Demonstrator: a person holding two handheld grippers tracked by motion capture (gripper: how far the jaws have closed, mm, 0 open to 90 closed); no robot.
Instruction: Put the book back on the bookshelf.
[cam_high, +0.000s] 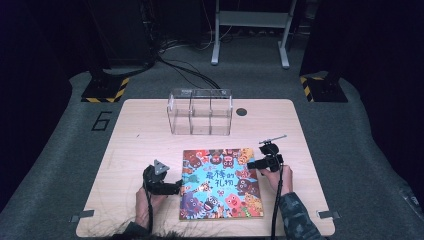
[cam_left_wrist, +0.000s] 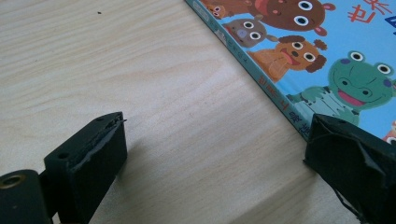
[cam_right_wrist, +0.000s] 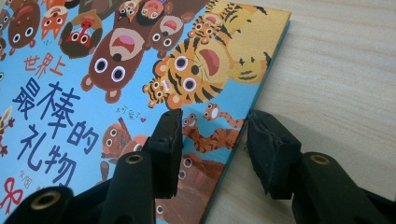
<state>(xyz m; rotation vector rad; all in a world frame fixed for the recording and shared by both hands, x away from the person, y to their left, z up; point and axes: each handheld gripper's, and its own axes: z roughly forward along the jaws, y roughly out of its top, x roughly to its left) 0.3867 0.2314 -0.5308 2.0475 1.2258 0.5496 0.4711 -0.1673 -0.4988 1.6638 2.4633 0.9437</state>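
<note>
Nearest, at six o'clock in the high view, two forearms enter from the table's (cam_high: 125, 125) bottom edge, sleeves cut off by the frame. The left hand (cam_high: 150, 200) lies low on the wood at about seven o'clock, its left gripper (cam_high: 175, 186) pointing level toward three o'clock at the picture book's (cam_high: 221, 183) spine. In the left gripper view the jaws stand wide apart, one over bare wood, the other at the book's (cam_left_wrist: 327, 46) spine edge; whether it touches is hard to tell.

The right hand (cam_high: 272, 177) sits at four o'clock, with the right gripper (cam_high: 252, 164) aimed at nine o'clock. Its jaws are nearly closed astride the book's (cam_right_wrist: 93, 93) free edge, one over the cover, one outside; contact is unclear.

Farther off, at twelve o'clock, stands a clear plastic organiser (cam_high: 200, 112), its divisions faint.
</note>
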